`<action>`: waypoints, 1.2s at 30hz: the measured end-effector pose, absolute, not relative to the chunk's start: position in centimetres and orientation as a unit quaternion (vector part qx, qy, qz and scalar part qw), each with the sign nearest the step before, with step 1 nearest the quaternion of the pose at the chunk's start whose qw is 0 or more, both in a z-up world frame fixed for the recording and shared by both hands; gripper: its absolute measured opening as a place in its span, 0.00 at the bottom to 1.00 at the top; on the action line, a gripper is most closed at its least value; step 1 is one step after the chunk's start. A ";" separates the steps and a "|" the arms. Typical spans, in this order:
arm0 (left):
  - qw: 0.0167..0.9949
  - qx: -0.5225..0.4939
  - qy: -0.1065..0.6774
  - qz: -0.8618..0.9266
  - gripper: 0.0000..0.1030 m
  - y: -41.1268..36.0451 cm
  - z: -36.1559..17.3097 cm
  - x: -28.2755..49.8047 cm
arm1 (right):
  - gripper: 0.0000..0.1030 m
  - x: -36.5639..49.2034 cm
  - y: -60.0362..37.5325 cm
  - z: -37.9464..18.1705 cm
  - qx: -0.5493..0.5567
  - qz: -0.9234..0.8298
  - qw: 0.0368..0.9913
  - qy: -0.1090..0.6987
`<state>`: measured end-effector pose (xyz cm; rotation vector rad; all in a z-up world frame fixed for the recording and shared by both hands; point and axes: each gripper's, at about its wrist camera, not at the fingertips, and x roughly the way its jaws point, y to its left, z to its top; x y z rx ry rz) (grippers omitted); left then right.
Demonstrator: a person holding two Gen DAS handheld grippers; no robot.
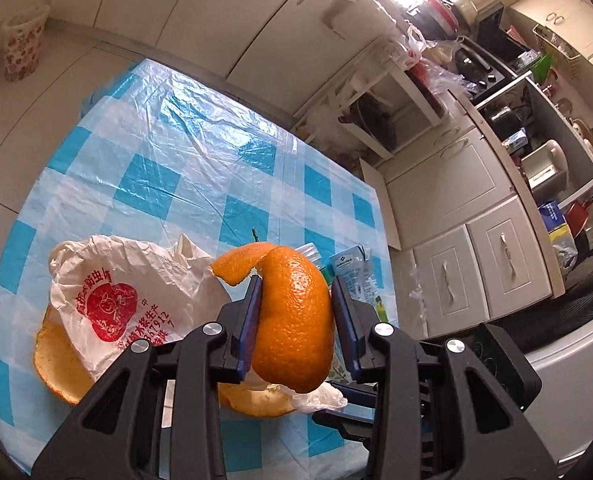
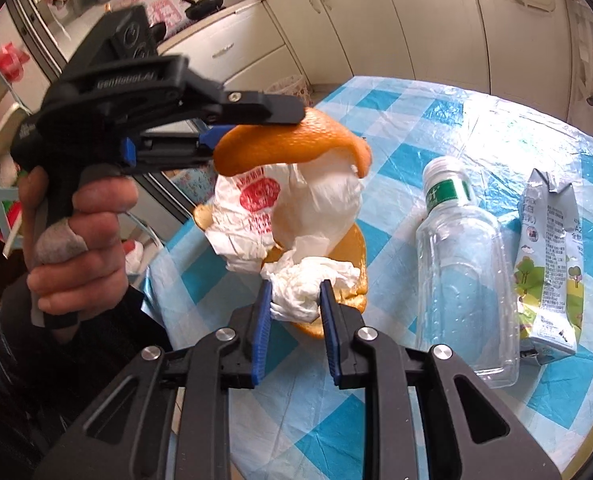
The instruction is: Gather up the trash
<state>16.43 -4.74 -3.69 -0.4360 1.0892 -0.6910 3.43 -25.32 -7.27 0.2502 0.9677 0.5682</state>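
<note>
While my left gripper (image 1: pixel 296 300) is clamped on the orange peel (image 1: pixel 292 316), held up lengthwise above the plastic bag (image 1: pixel 124 292), my right gripper (image 2: pixel 294 312) pinches the crumpled tissue (image 2: pixel 308 284) just below it, bag straight ahead of both

The left gripper (image 1: pixel 296 300) is clamped and tilted downward, gripped by a hand (image 2: pixel 80 240); the right gripper (image 2: pixel 295 300) is pinched likewise.

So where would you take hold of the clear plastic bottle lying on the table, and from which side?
Grip the clear plastic bottle across its flat-sided body, coming down from above. It lies on its side on the checked tablecloth, neck pointing away, with the milk carton close on its right, so the fingers should straddle it carefully.
</note>
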 end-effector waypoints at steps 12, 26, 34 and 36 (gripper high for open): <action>0.763 -0.257 0.463 -0.371 0.32 -3.0 -1.8 16.4 | 0.24 2.9 -31.5 -4.1 0.206 0.247 0.857 0.404; 0.742 -0.178 0.445 -0.469 0.30 -10.2 0.5 12.2 | 0.24 -2.6 -42.5 -3.3 0.278 0.085 0.887 0.359; 0.784 -0.070 0.489 -0.375 0.36 -10.7 -2.1 11.5 | 0.25 -5.9 -46.9 -5.2 0.305 0.028 0.875 0.376; 0.795 -0.037 0.486 -0.361 0.46 -10.6 -2.5 10.6 | 0.25 -6.0 -47.0 -5.4 0.308 0.030 0.873 0.378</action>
